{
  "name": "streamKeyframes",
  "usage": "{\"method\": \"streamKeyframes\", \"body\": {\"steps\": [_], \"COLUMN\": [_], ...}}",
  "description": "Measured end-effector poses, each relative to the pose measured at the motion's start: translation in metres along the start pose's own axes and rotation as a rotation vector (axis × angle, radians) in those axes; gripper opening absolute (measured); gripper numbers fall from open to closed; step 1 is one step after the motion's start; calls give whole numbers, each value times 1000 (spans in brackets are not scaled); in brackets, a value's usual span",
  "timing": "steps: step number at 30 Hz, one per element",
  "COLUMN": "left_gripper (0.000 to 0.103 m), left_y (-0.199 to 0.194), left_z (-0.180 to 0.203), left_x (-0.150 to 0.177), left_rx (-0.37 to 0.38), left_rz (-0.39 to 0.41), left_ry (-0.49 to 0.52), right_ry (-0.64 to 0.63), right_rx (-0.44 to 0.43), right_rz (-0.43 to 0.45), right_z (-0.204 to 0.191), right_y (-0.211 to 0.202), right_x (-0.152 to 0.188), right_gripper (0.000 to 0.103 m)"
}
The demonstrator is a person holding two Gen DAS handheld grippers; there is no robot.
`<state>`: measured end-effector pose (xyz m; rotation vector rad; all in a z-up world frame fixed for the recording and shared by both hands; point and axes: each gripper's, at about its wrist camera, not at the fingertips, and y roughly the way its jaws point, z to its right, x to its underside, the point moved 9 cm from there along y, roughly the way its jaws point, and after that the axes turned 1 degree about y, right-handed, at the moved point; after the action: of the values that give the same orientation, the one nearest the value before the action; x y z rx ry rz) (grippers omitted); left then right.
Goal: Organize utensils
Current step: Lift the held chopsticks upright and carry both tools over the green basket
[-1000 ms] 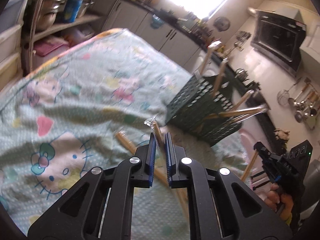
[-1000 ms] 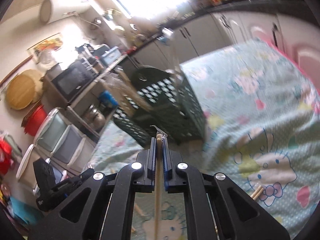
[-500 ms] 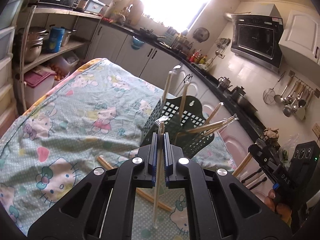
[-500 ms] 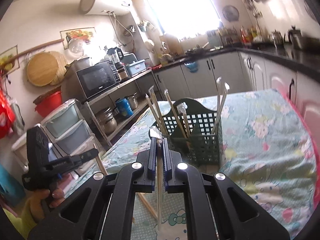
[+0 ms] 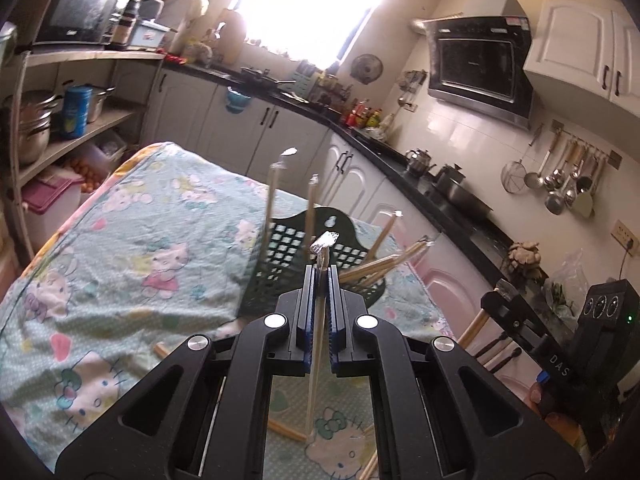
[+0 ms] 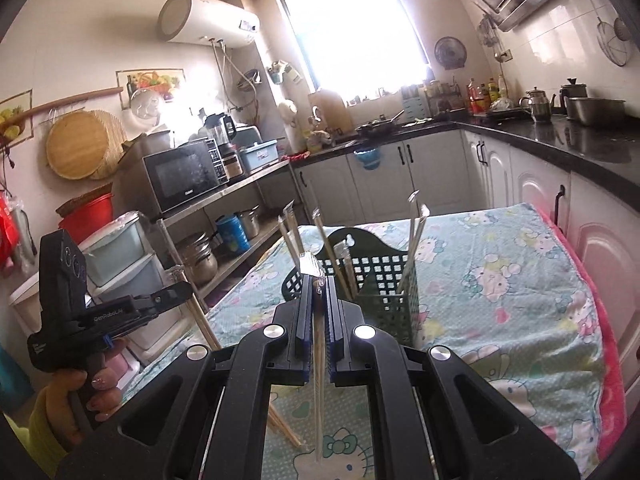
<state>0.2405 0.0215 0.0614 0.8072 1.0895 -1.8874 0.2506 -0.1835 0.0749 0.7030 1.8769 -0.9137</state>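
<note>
Chopsticks in clear wrappers are what both tools now carry. A second ago the left tool (image 5: 319,280) sat low over the cloth-covered surface (image 5: 132,240), its jaws closing around a wrapped pair that lay flat there; now that pair (image 5: 316,344) hangs pinched between the closed pads, lifted clear, its lower end dangling just above the cloth and its crinkled wrapper tip poking up past the fingertips. The right tool (image 6: 319,280) has risen and levelled too, jaws clamped narrow on its own wrapped pair (image 6: 319,380), which hangs down in the same way.

With both views levelled out, the dark green basket (image 6: 384,280) stands upright straight ahead of each tool, already holding several wrapped pairs that lean against its walls. A few loose pairs (image 5: 286,430) remain lying on the cloth below the tools.

By my reading, the pickup is done on both sides and the carry to the basket is the step in hand. Each pair hangs nearly vertical, which suits dropping it in from above, but the sticks already fanned out across the basket mouth could snag an incoming pair, and the slick wrappers may slip in the pads.
</note>
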Motion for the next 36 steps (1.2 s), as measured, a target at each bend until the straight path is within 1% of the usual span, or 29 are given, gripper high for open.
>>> {"method": "streamKeyframes", "body": {"steps": [5,10,20,31,36], "left_gripper": [1,1,1,1,1], "left_y": [7,10,4,10,14], "left_z": [19,33,51,51,47], "left_x": [-12,-30,-82,-126,-137], "left_rx": [24,31,20,-23,-37], "left_rz": [14,45,148,237,267], "left_ry": [37,76,131,156,158], "right_ry": [5,-1,-70,-112,-119], "right_rx": [20,39,88,103,108], "right_rz": [22,50,114,177,192], "right_z": [8,11,7,7,7], "right_y": [-4,-5,0,12,20], "right_x": [-8,-21,-55,-97,-112], "right_gripper": [6,6,6,6,6]}}
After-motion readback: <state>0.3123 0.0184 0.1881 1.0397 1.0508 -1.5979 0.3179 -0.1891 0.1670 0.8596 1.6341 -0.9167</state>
